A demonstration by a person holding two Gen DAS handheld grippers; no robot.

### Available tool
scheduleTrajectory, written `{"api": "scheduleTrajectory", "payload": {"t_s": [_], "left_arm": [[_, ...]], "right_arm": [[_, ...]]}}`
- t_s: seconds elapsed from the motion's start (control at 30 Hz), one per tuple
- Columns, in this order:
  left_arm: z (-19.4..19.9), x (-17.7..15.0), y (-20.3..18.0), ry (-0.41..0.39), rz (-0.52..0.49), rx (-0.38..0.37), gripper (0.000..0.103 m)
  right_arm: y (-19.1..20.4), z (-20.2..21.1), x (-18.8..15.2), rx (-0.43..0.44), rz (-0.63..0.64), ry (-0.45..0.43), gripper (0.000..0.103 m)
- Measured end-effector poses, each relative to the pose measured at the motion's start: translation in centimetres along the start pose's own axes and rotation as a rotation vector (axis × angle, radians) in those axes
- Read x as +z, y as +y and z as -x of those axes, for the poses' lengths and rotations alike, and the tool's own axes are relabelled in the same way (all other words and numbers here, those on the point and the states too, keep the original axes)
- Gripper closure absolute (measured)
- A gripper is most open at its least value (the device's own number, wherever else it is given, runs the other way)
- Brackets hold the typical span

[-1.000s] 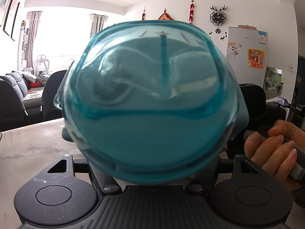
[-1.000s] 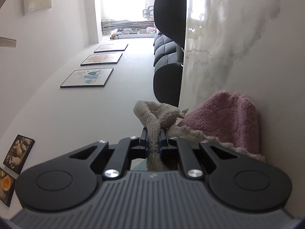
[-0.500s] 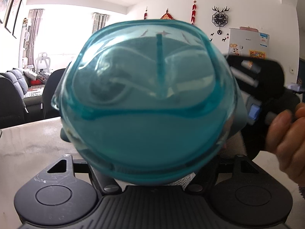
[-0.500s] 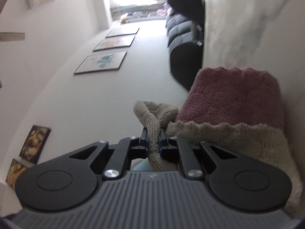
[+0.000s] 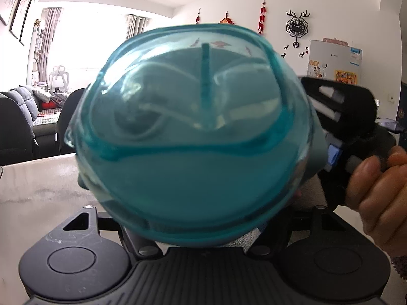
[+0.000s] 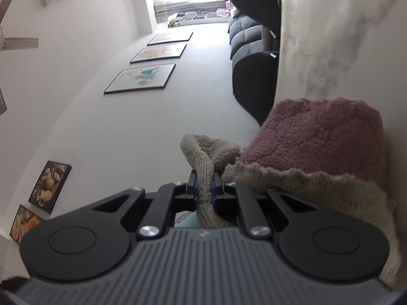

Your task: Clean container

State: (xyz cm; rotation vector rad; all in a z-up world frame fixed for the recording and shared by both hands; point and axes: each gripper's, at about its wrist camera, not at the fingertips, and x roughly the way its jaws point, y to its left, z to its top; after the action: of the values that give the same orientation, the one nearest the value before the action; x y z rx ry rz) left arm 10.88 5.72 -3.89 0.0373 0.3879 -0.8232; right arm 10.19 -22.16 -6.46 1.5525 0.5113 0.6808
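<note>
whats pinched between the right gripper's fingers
A beige cloth, shown in the right wrist view: the right gripper is shut on a fold of it, and its pink side bunches to the right.

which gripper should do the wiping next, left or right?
Right. The right gripper is shut on the cloth and sits beside the teal container, while the left gripper holds that container up.

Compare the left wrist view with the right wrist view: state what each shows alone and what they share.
Left wrist only: the teal container filling the frame, the deer clock, the fridge, and the right gripper's body in a hand. Right wrist only: the right gripper shut on a beige-and-pink cloth, framed pictures. Both: the marble table and grey sofa.
</note>
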Motion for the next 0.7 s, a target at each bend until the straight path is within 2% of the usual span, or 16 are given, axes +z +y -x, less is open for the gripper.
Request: {"api": "scheduleTrajectory", "payload": {"t_s": [0.2,0.37,0.57,0.7], "left_arm": [[0.1,0.0,-0.4,0.003,-0.008,0.001,0.029],[0.1,-0.1,-0.9,0.002,-0.026,0.004,0.029],[0.1,0.0,-0.2,-0.002,0.024,-0.008,0.029],[-0.1,0.1,-0.2,-0.003,0.019,-0.012,0.029]], "right_arm": [[-0.5,0.9,0.7,-0.074,0.044,-0.059,0.096],[-2.0,1.6,1.7,-0.104,-0.042,-0.099,0.096],[-1.2,0.1,1.6,-0.152,0.012,-0.086,0.096],[-1.4,0.2,1.0,-0.120,-0.023,-0.063,0.095]]}}
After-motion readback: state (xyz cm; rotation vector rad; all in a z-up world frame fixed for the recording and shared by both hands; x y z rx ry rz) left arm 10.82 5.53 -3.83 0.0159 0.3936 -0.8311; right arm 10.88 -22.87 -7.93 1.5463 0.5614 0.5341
